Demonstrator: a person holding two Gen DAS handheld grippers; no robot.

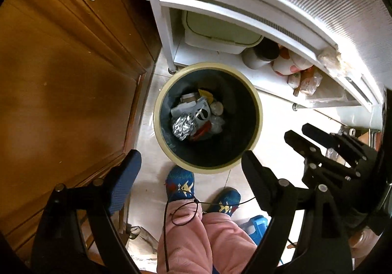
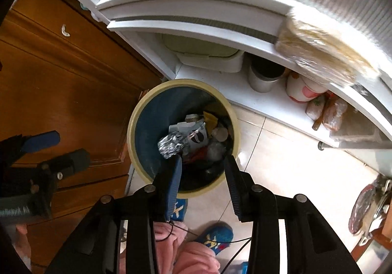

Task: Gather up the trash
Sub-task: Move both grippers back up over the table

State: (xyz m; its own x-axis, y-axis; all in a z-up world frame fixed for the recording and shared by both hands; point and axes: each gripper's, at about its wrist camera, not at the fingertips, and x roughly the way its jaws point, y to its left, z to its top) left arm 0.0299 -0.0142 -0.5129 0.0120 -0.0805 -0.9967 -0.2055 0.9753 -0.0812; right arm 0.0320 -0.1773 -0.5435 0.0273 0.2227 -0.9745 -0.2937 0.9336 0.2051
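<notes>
Two grippers hang over the tiled floor (image 1: 149, 107), both with their jaws spread wide and holding nothing: the left gripper (image 1: 191, 163) frames the near rim of the bin, and the right gripper (image 2: 203, 171) sits just above that same rim, its black linkage also showing at the right edge of the left wrist view. Between and below them are the person's pink fleece trousers (image 1: 203, 239) and blue patterned slippers (image 1: 180, 183), toes almost touching the bin. Just beyond stands the round cream-rimmed bin with a dark liner (image 1: 258, 112), upright on the floor. Inside it, at the bottom, lies the trash: a crumpled ball of silver foil (image 1: 182, 126), a grey-white printed wrapper (image 1: 198, 112), a yellow scrap (image 2: 211, 120) and some clear plastic. Left of the bin is a brown wooden cabinet (image 1: 68, 72). Behind it, a white shelf unit (image 2: 257, 99) carries a pale green lidded box (image 1: 220, 28), a metal canister (image 2: 264, 77) and a white cup with red spots (image 2: 302, 90).
</notes>
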